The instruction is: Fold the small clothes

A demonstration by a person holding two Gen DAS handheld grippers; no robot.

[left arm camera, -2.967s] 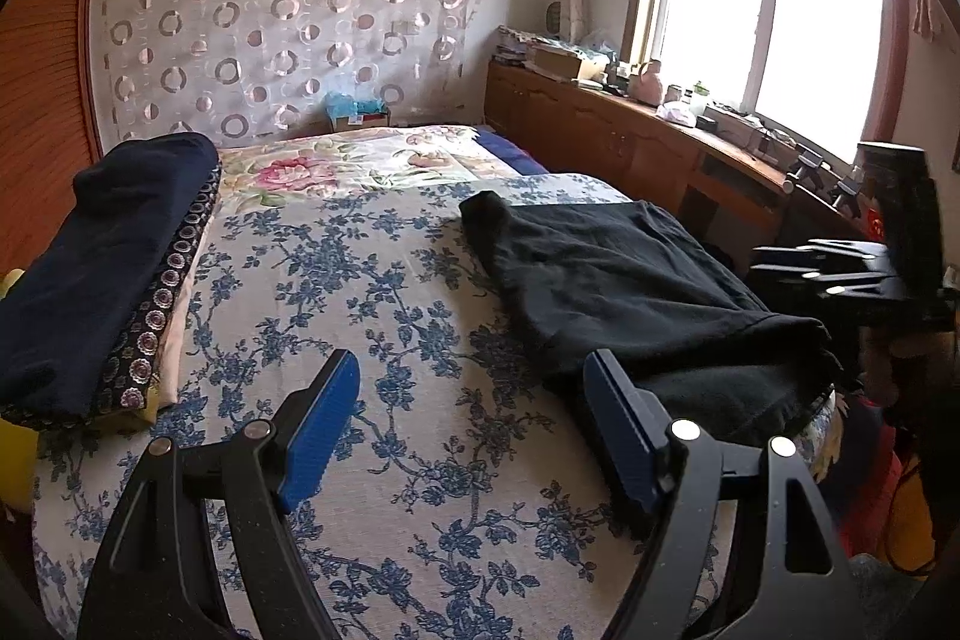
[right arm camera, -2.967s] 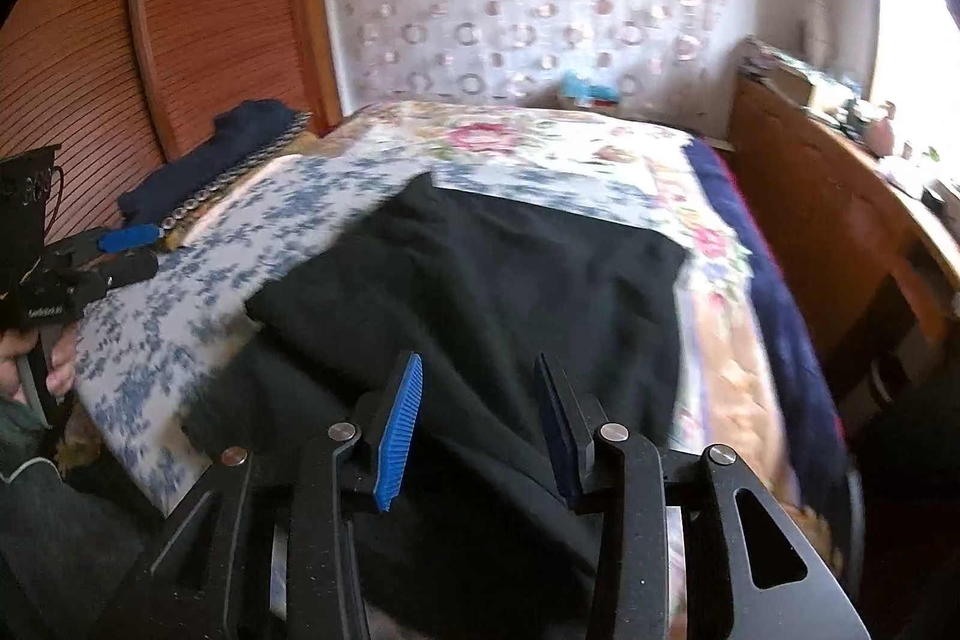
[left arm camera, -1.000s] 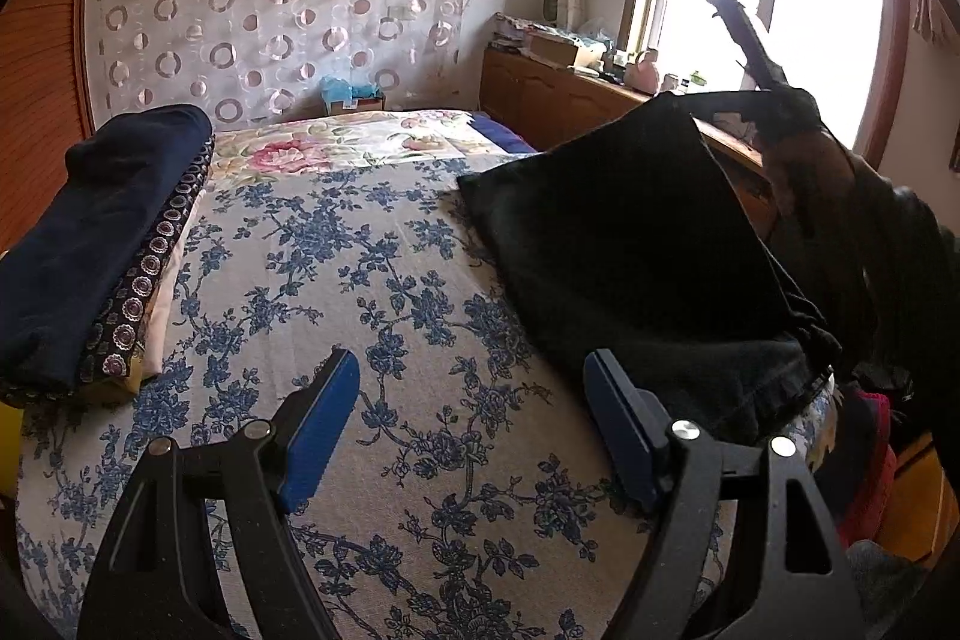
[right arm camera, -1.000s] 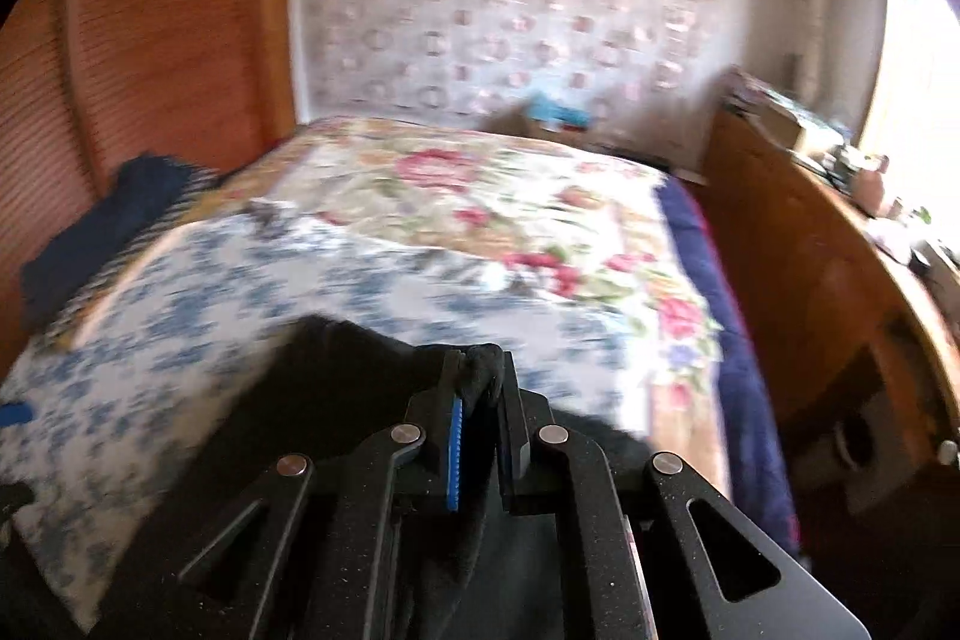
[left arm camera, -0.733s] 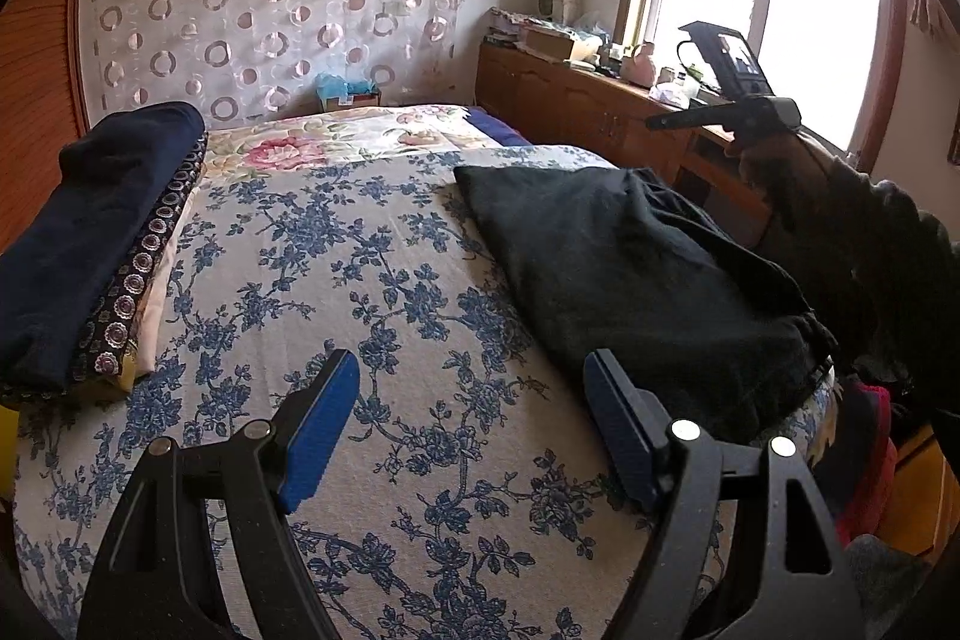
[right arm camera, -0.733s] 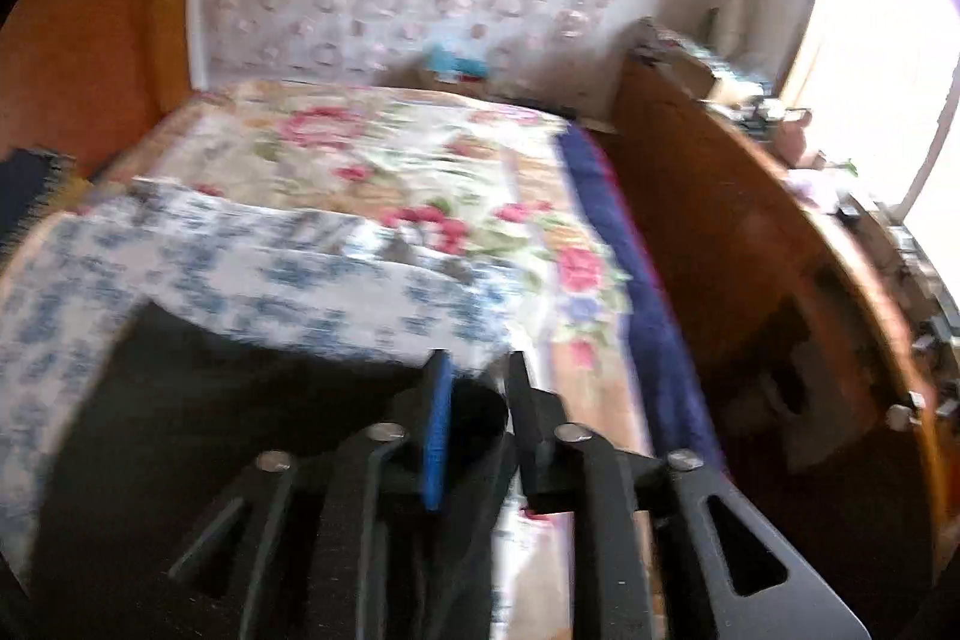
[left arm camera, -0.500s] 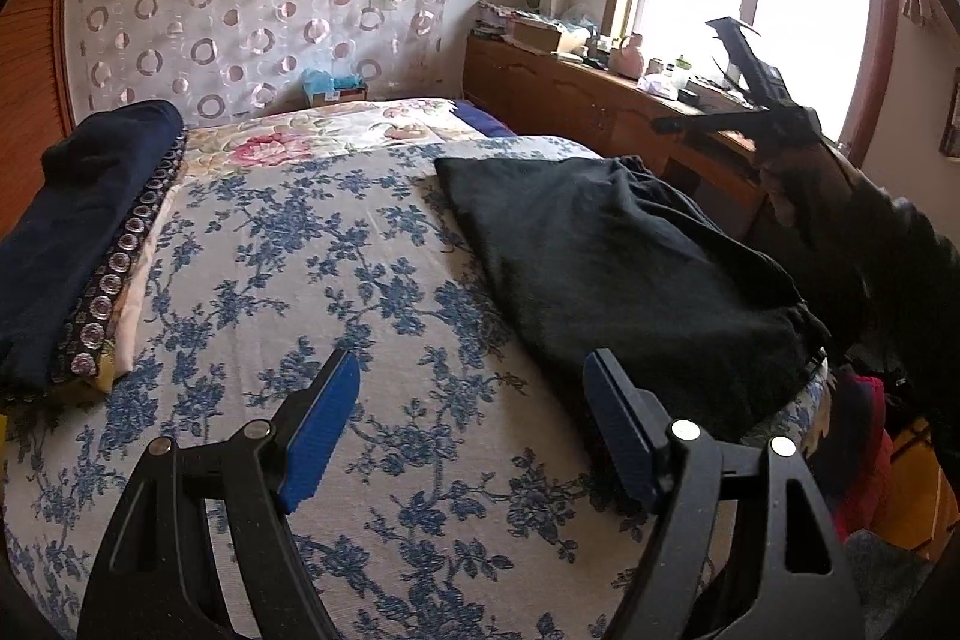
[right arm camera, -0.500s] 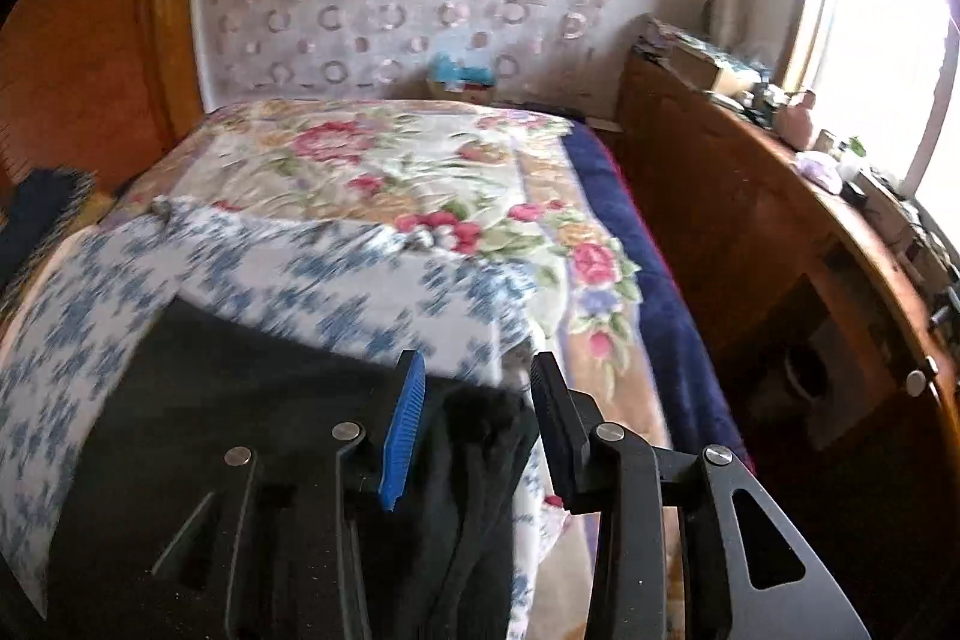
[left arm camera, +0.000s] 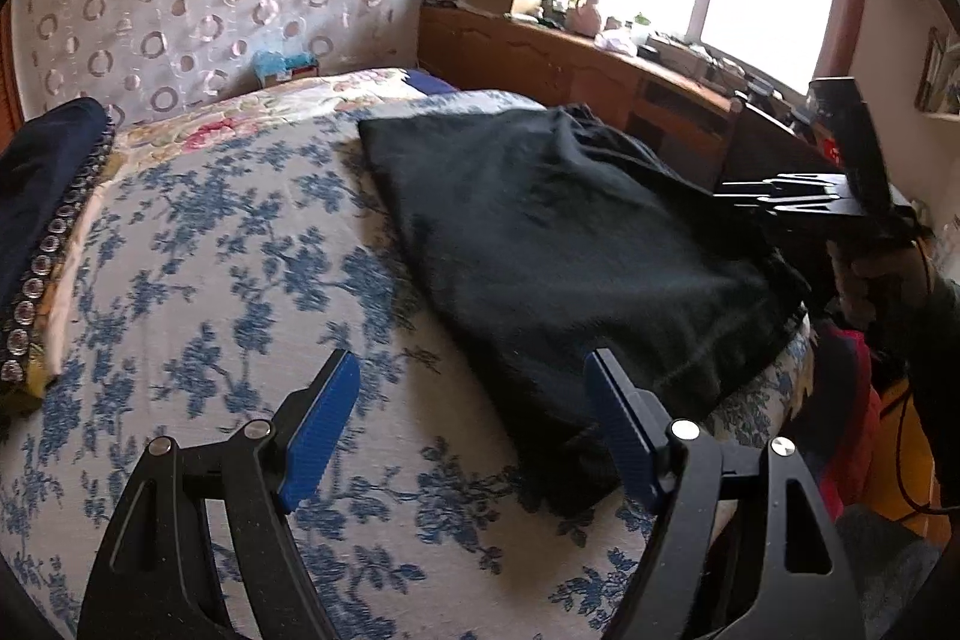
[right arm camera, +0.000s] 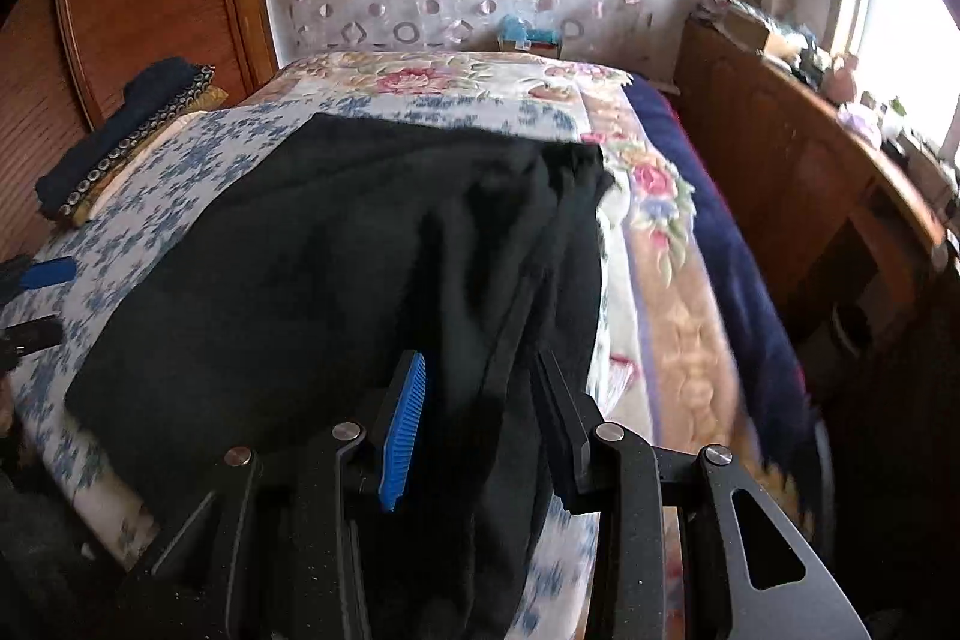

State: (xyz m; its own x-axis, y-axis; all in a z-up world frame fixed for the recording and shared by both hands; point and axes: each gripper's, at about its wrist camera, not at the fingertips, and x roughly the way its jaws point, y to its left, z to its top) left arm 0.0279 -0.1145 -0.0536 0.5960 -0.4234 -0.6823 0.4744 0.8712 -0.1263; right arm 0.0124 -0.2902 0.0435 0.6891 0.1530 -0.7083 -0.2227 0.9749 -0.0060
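A black garment (left arm camera: 570,232) lies spread on the blue-flowered bedcover (left arm camera: 210,250), with folds bunched along its right side (right arm camera: 558,220). My left gripper (left arm camera: 473,364) is open wide and holds nothing; it hovers over the cover by the garment's near left corner. My right gripper (right arm camera: 479,364) is open above the garment's near right edge. Black cloth lies under and between its fingers, but the pads do not press on it. Seen from the left wrist view, the right gripper (left arm camera: 798,202) is held by a hand at the bed's right side.
A folded dark blue bundle with a beaded trim (left arm camera: 36,160) lies along the bed's left side. A wooden cabinet (right arm camera: 810,172) crowded with small items runs under the window on the right. Red and orange things (left arm camera: 852,400) sit on the floor by the bed's corner.
The right gripper, shut on a lifted edge of the garment a second ago, laid it down, opened and drew back to the near edge. The left gripper shifted slightly closer.
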